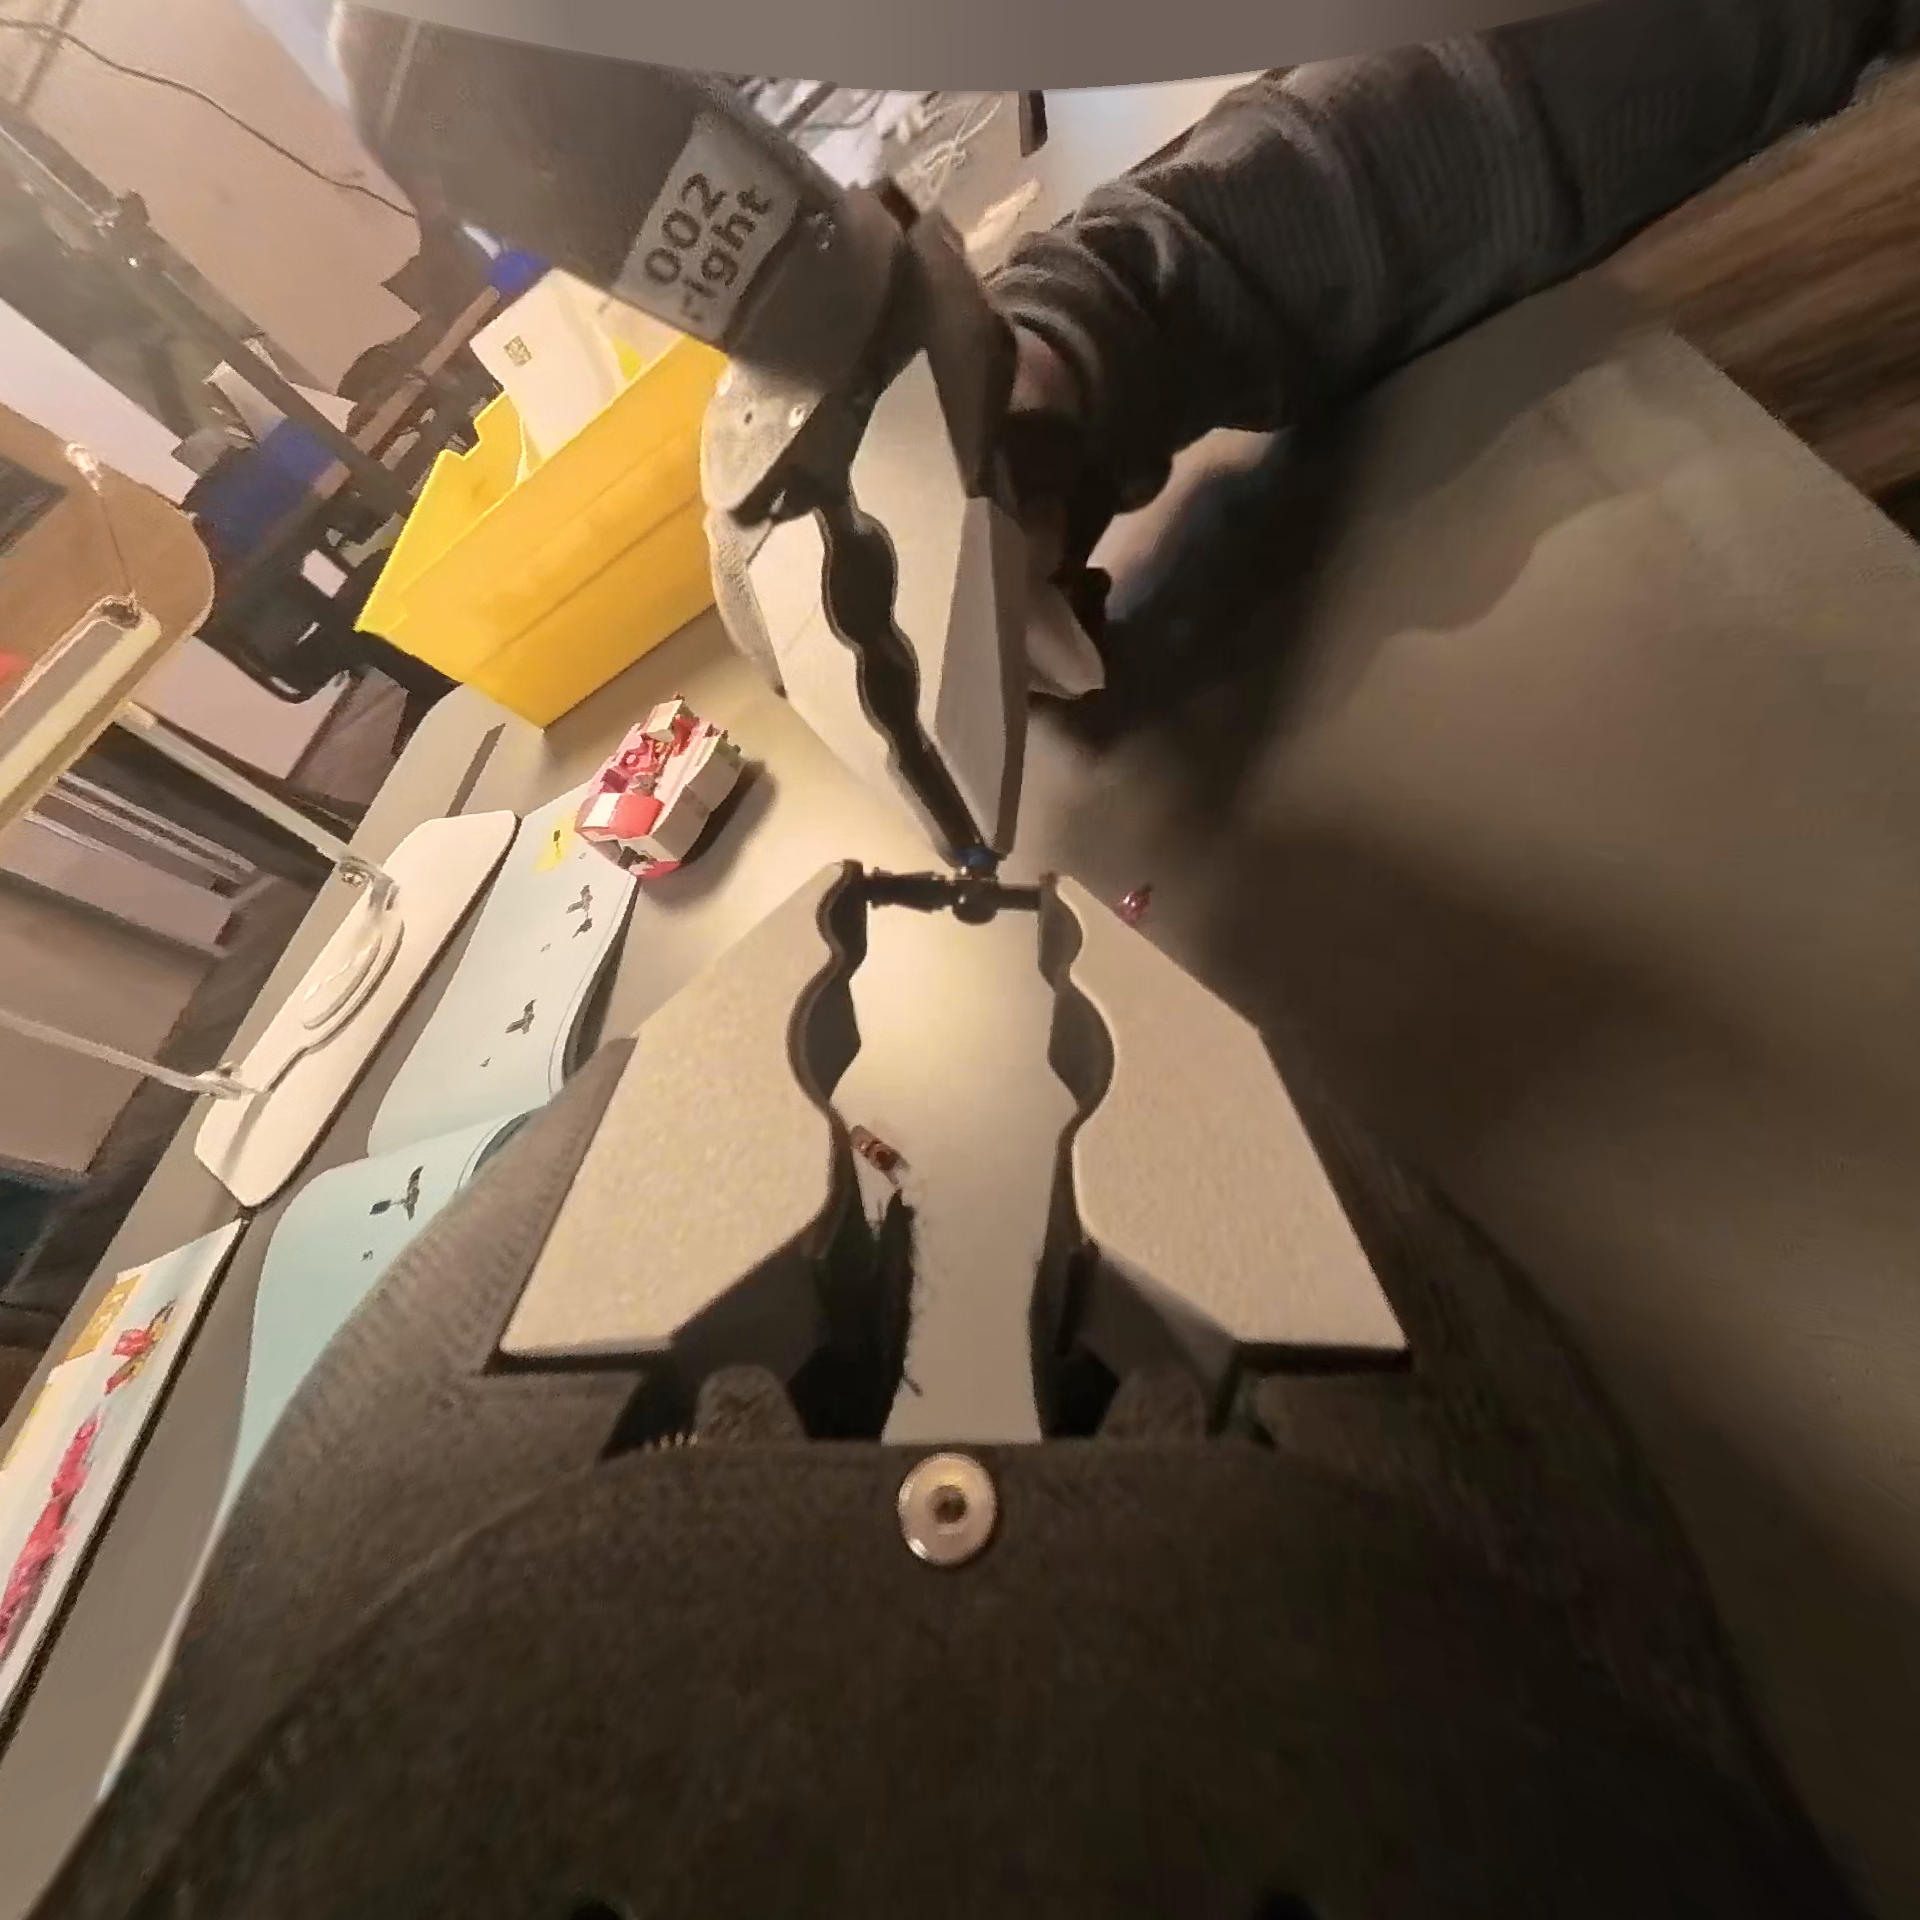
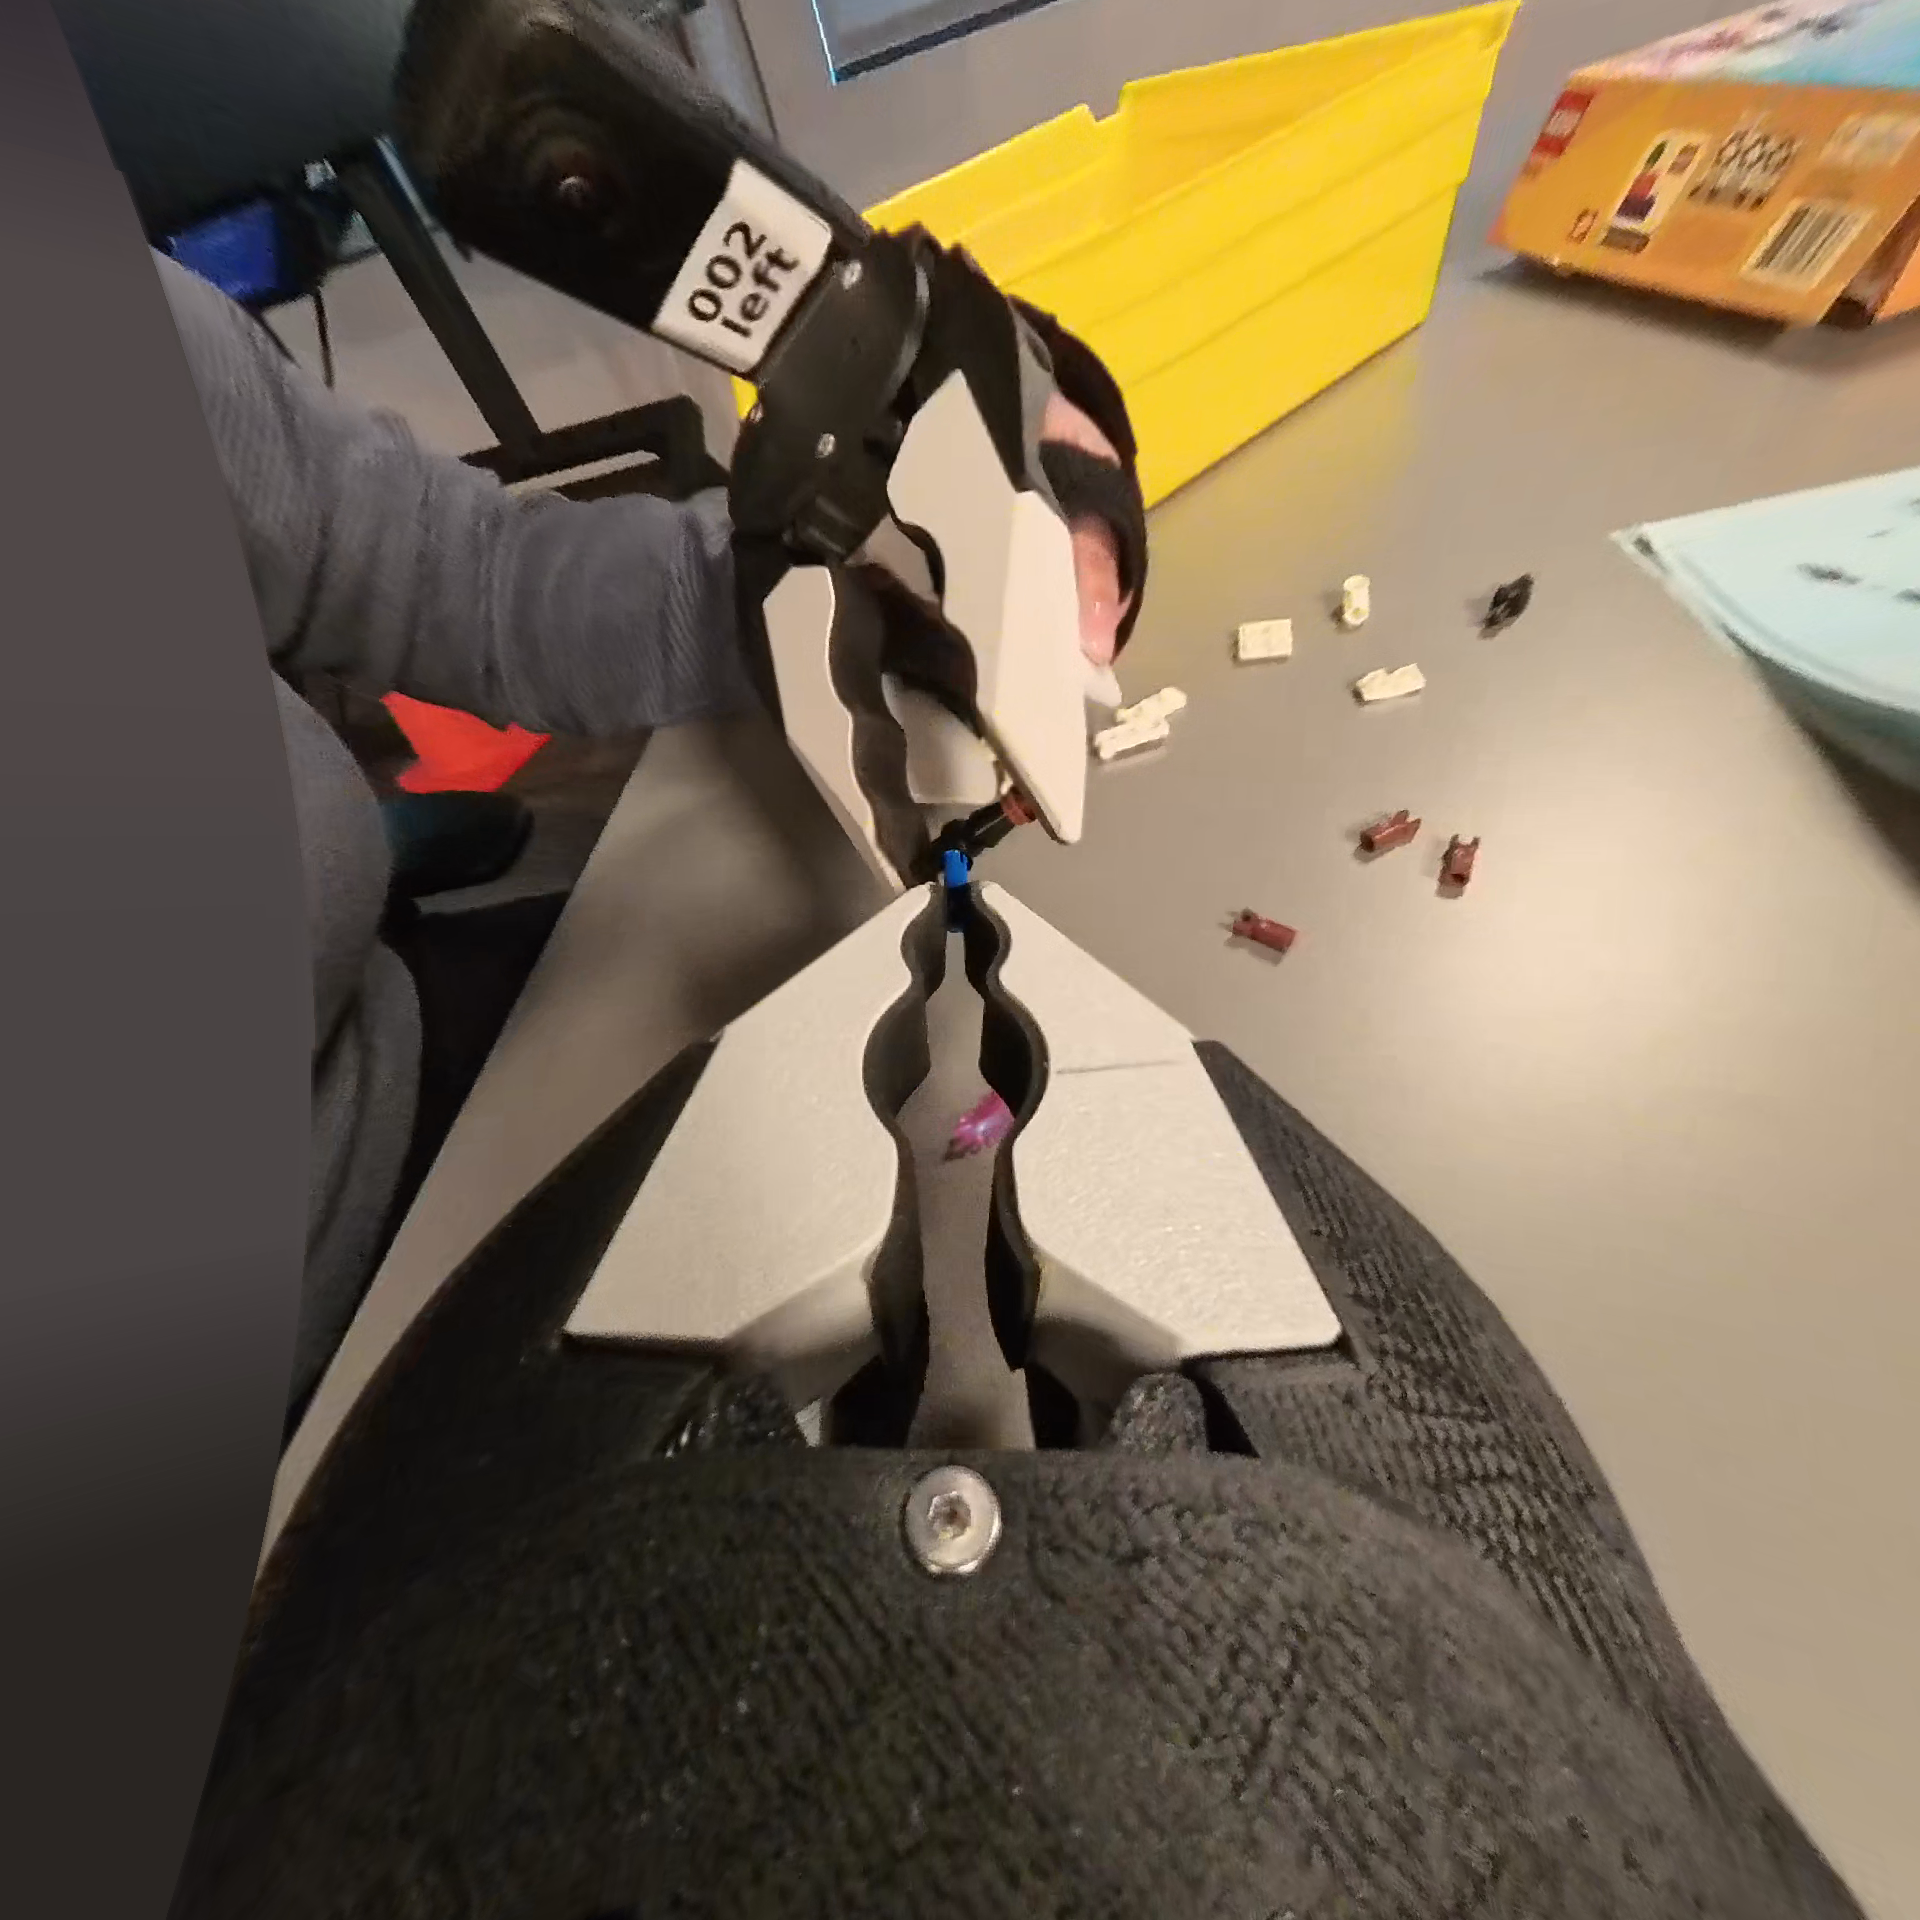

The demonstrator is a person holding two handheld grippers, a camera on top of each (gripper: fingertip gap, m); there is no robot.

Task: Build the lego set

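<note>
In the left wrist view my left gripper [image 1: 948, 896] is shut on a thin black rod-like piece [image 1: 914, 894], which spans crosswise between its two fingertips above the grey table [image 1: 1351, 935]. My right gripper [image 1: 982, 844] comes down from above, shut on a small blue pin [image 1: 975, 854] that meets the middle of the black piece. In the right wrist view my right gripper [image 2: 952, 896] pinches the blue pin [image 2: 952, 871] at its tips. The left gripper [image 2: 977, 831] there holds the black piece [image 2: 982, 828], which has a brown end.
A yellow bin [image 2: 1247, 229] stands at the back, an orange box [image 2: 1714, 166] beside it. Loose white pieces [image 2: 1262, 641] and brown pieces [image 2: 1390, 831] lie on the table to the right. A red and white brick model [image 1: 660, 790] and pale blue booklet pages [image 1: 499, 997] lie left. A small pink piece [image 1: 1135, 900] lies near the grippers.
</note>
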